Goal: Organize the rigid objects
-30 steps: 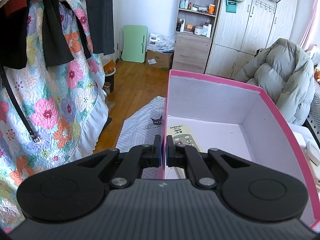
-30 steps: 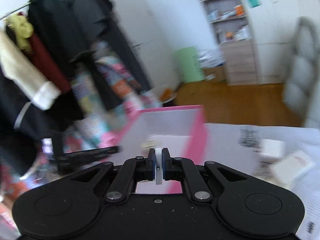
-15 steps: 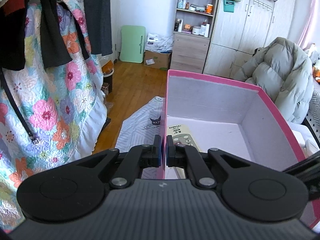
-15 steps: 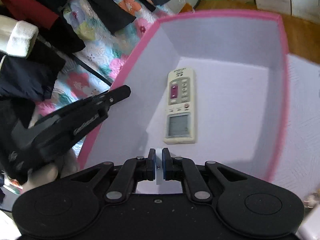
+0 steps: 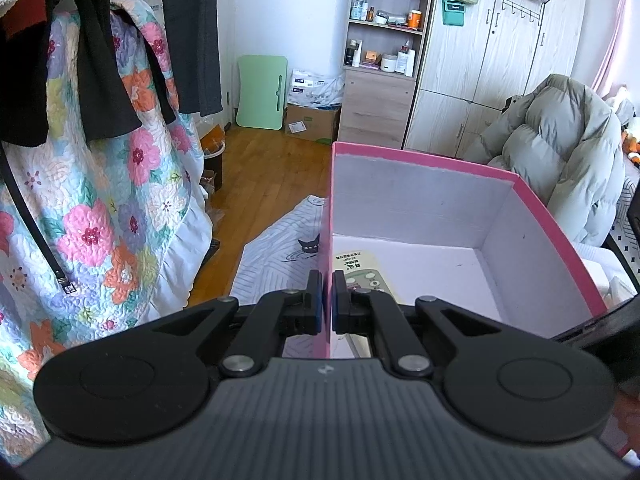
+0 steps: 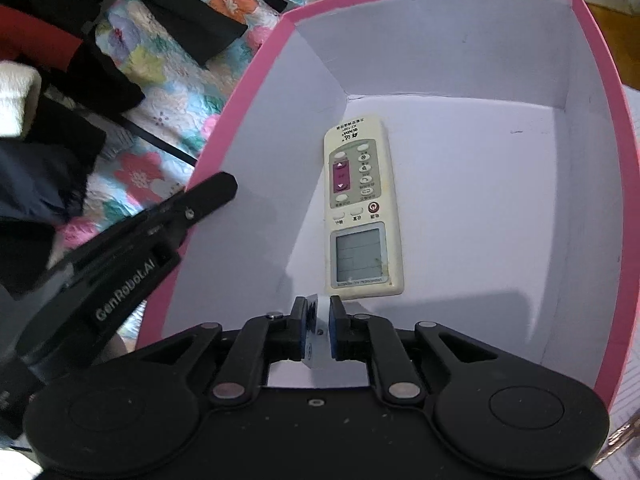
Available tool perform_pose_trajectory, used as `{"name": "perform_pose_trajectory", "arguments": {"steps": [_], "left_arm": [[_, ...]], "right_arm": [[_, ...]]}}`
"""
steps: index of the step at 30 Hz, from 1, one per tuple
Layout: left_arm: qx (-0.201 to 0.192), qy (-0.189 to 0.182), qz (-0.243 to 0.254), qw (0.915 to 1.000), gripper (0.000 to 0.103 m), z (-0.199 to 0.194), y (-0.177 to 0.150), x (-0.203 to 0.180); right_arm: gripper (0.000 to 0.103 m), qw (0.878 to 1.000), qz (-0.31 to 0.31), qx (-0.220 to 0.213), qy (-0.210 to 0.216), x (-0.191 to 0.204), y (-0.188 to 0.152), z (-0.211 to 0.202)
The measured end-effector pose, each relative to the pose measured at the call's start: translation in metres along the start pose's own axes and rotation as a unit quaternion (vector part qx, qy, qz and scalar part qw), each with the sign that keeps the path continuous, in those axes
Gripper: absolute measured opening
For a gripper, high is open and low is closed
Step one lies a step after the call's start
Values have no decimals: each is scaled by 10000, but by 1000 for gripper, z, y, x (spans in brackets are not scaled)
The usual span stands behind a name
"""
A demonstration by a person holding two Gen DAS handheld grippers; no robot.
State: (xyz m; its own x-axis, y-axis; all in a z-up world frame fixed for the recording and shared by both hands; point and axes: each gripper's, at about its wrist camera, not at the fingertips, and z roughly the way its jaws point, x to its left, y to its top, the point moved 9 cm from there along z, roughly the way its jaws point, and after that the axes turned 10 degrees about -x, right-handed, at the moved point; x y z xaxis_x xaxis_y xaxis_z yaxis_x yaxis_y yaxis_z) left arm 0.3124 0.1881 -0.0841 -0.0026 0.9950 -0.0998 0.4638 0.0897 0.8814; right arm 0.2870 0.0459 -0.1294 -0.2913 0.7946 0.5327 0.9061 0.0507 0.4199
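Observation:
A pink box [image 5: 420, 208] with a white inside stands in front of me. My left gripper [image 5: 327, 280] is shut on the box's left wall [image 6: 248, 80], and its finger [image 6: 180, 212] shows outside that wall in the right wrist view. A cream remote control [image 6: 362, 208] lies flat on the box floor near the left wall, also seen as the remote [image 5: 360, 268] in the left wrist view. My right gripper [image 6: 319, 304] hangs over the box's near end, jaws opening. A small flat white piece [image 6: 318, 336] sits tilted and loose between the pads.
Dark clothes and a floral quilt [image 5: 100, 220] hang on the left. Beyond the box are a wooden floor [image 5: 272, 168], a green folding board [image 5: 262, 92], a shelf unit [image 5: 384, 60], wardrobes and a grey puffer jacket [image 5: 560, 152]. Patterned bedding [image 5: 280, 256] lies under the box.
My right gripper swung down from the room view to over the box's inside. Its jaws have parted a little and the white piece now leans. The left gripper kept still.

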Motion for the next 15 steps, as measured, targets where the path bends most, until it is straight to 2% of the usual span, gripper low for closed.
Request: {"name": "perform_pose_trajectory", "arguments": {"steps": [2,4,7,10,15], "left_arm": [[-3,11,34,10000,3,0,0,0],[-17,8,26,10000,3,-1,-1,0],[-23,-17,-9,10000,3,0,0,-1],[-24,18,46,10000,3,-1,0,-2],[-32,46,135,9999,3,-2,0,-3]], "right_arm": [[26,9992,-237,58,-313,-2,-2,1],[26,9983,-420,115,-380,0,-6,1],[48,9958,-765,-130,-496,4,0,-13],[48,9917,-1061,-493,-533,9,7,-40],[48,9873,-1114,-1025,-474,6,13,-101]]}}
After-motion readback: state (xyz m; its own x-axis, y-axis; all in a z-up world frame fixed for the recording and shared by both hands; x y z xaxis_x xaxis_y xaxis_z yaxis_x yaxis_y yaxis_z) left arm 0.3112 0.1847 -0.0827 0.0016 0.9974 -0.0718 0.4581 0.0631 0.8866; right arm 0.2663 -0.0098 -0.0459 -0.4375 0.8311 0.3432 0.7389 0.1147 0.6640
